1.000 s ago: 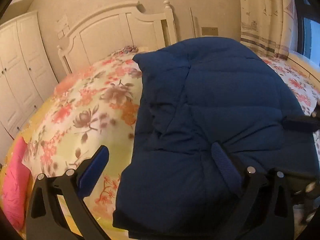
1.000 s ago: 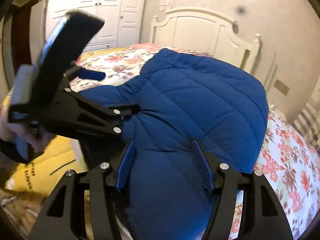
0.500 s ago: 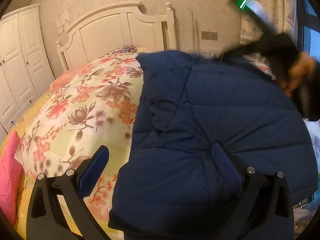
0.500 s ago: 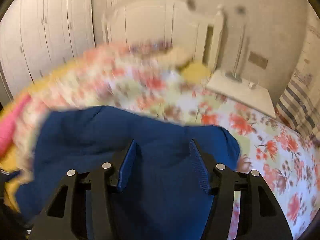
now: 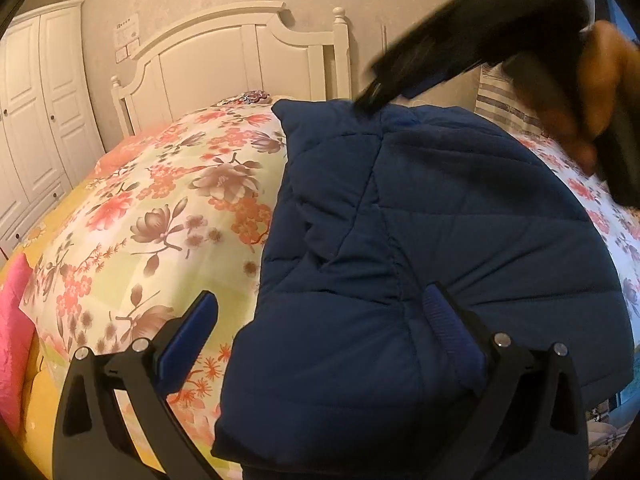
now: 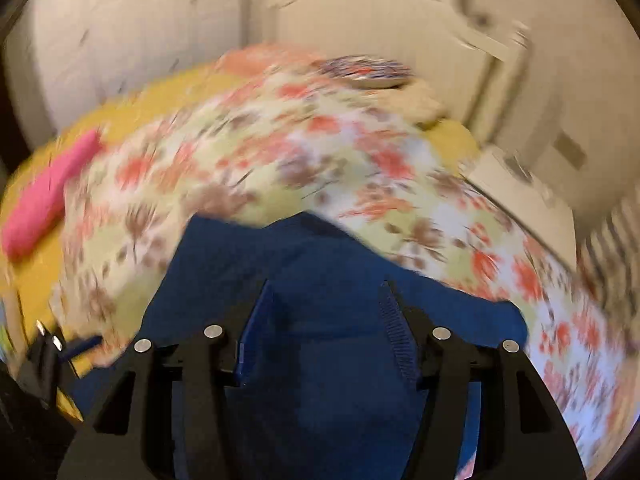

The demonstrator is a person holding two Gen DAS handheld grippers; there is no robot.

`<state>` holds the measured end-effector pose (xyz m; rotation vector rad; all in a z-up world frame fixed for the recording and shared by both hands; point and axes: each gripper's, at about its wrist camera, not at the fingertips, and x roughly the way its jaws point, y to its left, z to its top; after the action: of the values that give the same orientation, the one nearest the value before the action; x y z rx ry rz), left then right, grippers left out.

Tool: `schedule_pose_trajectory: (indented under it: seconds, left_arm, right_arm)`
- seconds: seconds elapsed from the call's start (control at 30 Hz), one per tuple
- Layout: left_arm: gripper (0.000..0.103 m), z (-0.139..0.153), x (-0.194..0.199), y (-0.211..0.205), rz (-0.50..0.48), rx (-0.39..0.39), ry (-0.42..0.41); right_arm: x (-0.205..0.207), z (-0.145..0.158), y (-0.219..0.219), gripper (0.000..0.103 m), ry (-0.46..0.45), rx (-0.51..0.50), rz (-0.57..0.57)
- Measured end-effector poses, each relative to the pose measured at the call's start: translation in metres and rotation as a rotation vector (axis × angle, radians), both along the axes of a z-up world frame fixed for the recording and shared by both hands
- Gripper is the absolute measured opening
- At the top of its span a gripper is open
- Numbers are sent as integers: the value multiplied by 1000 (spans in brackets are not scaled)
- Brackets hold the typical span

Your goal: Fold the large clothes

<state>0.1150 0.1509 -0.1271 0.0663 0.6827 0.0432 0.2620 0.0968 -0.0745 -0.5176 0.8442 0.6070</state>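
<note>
Left wrist view, left to right. White wardrobe (image 5: 36, 120) at far left. Pink cushion (image 5: 12, 328) on the bed's left edge. Floral quilt (image 5: 160, 216) covers the bed; white headboard (image 5: 240, 64) behind it.

Left gripper (image 5: 320, 320): jaws wide apart, left finger over bare quilt, right finger resting on the blue padded jacket (image 5: 440, 240), nothing clamped.

Jacket lies folded on the right half of the bed, near edge at the bed's foot.

Right gripper (image 5: 384, 88), blurred, held by a hand (image 5: 592, 92), points down at the jacket's far edge, by the headboard side.

Right wrist view, heavily blurred: right gripper's jaws about half open over the jacket; whether the pads press cloth cannot be told.
</note>
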Motion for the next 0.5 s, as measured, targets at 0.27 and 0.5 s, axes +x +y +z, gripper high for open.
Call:
schedule_pose_trajectory:
  seconds: [0.27, 0.5]
  left_arm:
    - [101, 0, 2, 4, 6, -11, 7]
    - [101, 0, 1, 1, 8, -14, 3]
  right_arm:
    - [17, -34, 21, 59, 39, -100, -43]
    - [-14, 8, 18, 59, -29, 6, 1]
